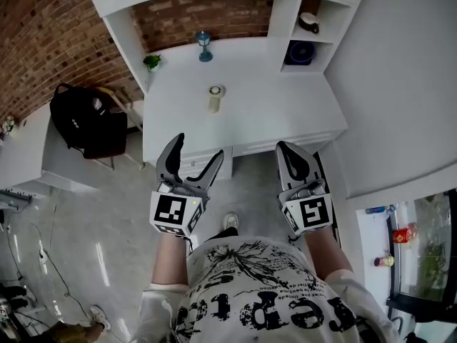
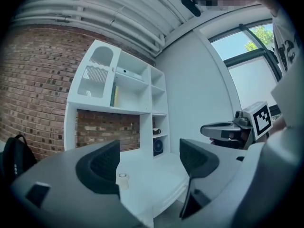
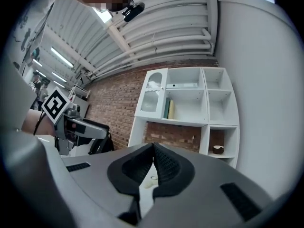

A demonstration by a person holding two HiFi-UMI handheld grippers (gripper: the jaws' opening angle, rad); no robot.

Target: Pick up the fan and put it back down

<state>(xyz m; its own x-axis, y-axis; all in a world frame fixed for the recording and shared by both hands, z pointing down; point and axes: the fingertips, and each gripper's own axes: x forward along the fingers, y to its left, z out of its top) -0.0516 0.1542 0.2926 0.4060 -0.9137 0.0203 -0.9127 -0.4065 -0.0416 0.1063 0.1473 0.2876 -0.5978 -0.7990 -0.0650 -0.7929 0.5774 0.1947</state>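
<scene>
The fan [image 1: 216, 97] is a small cream hand-held one standing upright in the middle of the white desk [image 1: 285, 113]. In the left gripper view the fan [image 2: 123, 180] shows low between the jaws, far off. Both grippers hover short of the desk's front edge, well away from it. My left gripper [image 1: 199, 148] is open with nothing between its fingers. My right gripper [image 1: 283, 147] is shut and empty; in its own view a sliver of the fan [image 3: 150, 181] shows below the closed pads.
At the desk's back stand a blue goblet-like object [image 1: 204, 46] and a small green plant [image 1: 151, 61]. Shelf cubbies on the right hold a dark round device [image 1: 300, 52] and a bowl [image 1: 309, 22]. A black backpack [image 1: 84, 118] rests on a chair to the left.
</scene>
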